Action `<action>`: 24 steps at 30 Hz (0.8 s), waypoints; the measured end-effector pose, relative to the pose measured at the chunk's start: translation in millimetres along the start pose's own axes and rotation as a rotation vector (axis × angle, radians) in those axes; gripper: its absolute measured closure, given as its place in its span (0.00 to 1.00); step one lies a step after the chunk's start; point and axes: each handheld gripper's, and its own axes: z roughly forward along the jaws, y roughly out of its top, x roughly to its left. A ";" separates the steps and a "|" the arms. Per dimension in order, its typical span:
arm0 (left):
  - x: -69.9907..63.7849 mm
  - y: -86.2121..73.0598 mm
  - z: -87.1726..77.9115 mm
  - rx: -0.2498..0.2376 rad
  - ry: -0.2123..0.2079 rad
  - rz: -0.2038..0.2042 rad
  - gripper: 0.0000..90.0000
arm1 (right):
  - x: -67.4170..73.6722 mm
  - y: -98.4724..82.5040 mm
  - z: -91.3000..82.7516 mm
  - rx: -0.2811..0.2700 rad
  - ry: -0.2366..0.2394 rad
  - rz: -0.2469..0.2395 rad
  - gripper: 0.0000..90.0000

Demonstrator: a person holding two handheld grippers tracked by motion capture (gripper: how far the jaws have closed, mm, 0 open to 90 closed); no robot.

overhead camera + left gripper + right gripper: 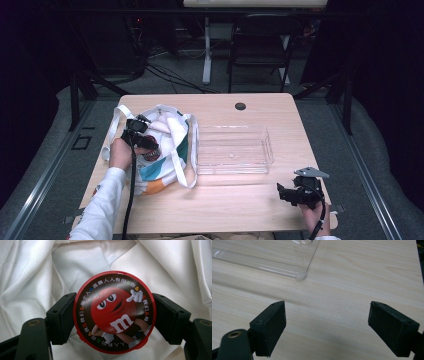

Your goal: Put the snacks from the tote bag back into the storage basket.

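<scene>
At the left of the light wooden table (pixel 220 197), the left gripper (pixel 113 315) clamps a round red candy tin with a cartoon lid (pixel 114 312) between its jaws, over the white cloth tote bag with teal and orange patches (pixel 167 150). A clear plastic rectangular tray (pixel 234 149) sits mid-table. At the right, the right gripper (pixel 327 326) hangs with jaws spread wide above bare wood.

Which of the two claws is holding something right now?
The left claw, over the white bag, is clamped on a round red candy tin. The right claw hangs open above the bare table.
</scene>
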 end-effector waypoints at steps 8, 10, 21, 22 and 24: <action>-2.1 0.0 -1.4 0.000 0.004 0.014 0.28 | -0.1 0.0 -0.2 0.000 0.000 0.000 0.16; -2.1 0.1 -1.7 0.000 0.003 0.017 0.29 | -0.1 0.0 -0.2 0.000 -0.003 -0.001 0.16; -5.3 0.3 -8.0 -0.015 -0.006 0.026 0.29 | -0.2 0.0 -0.3 0.000 -0.003 -0.002 0.16; -6.4 0.7 -11.2 -0.014 -0.008 0.028 0.29 | -0.1 0.0 -0.1 -0.002 -0.001 -0.001 0.16; -6.5 0.7 -12.5 -0.018 -0.009 0.034 0.29 | 0.3 0.0 0.1 -0.003 -0.004 0.000 0.16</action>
